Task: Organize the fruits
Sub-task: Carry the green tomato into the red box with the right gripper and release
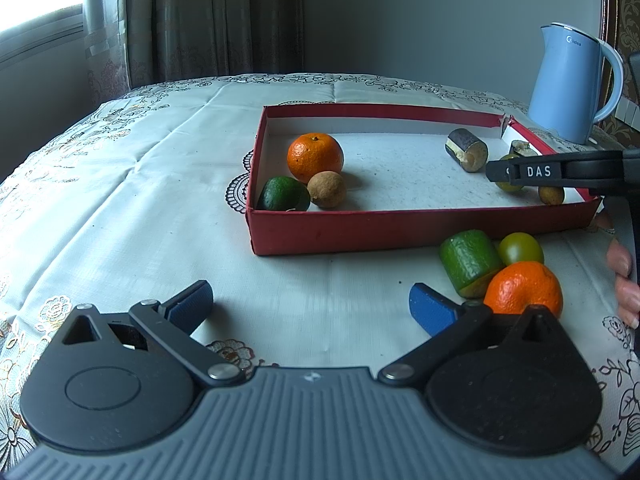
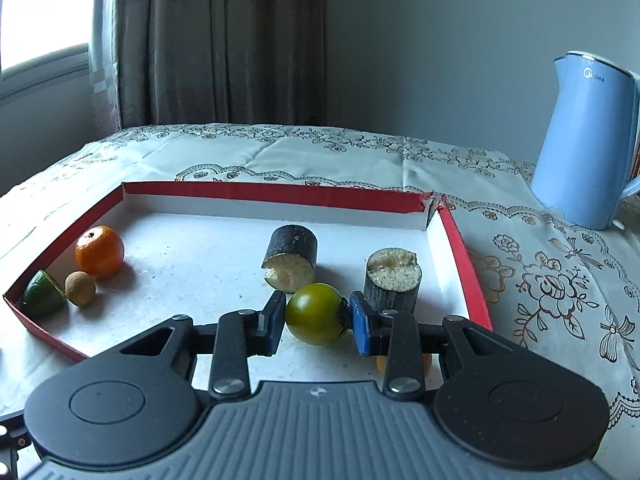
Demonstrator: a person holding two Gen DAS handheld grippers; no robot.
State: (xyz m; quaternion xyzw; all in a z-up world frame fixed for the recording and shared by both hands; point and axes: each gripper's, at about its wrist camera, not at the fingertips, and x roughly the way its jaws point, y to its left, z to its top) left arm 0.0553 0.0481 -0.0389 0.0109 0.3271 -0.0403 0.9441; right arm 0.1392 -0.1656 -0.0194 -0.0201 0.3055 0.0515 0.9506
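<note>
While we hold the right gripper over the red box, its blue pads are closed on one green tomato, which hangs just above the box floor near the right wall. Our left gripper hovers over the tablecloth in front of the box, its jaws spread wide with nothing between them.

Inside the box we count one orange, one brown longan touching it, and one green cut piece in the near left corner. We also count two dark-skinned cylinder pieces: one lying on its side mid-box, one standing upright against the right side. A second longan lies by the near right corner of the box, partly hidden in the right wrist view.

Outside, just in front of the box's near right corner, we count three fruits bunched together: one green cut piece, one green tomato, and one orange.

One blue kettle stands behind the box's far right corner. A hand shows at the edge of the left wrist view.
</note>
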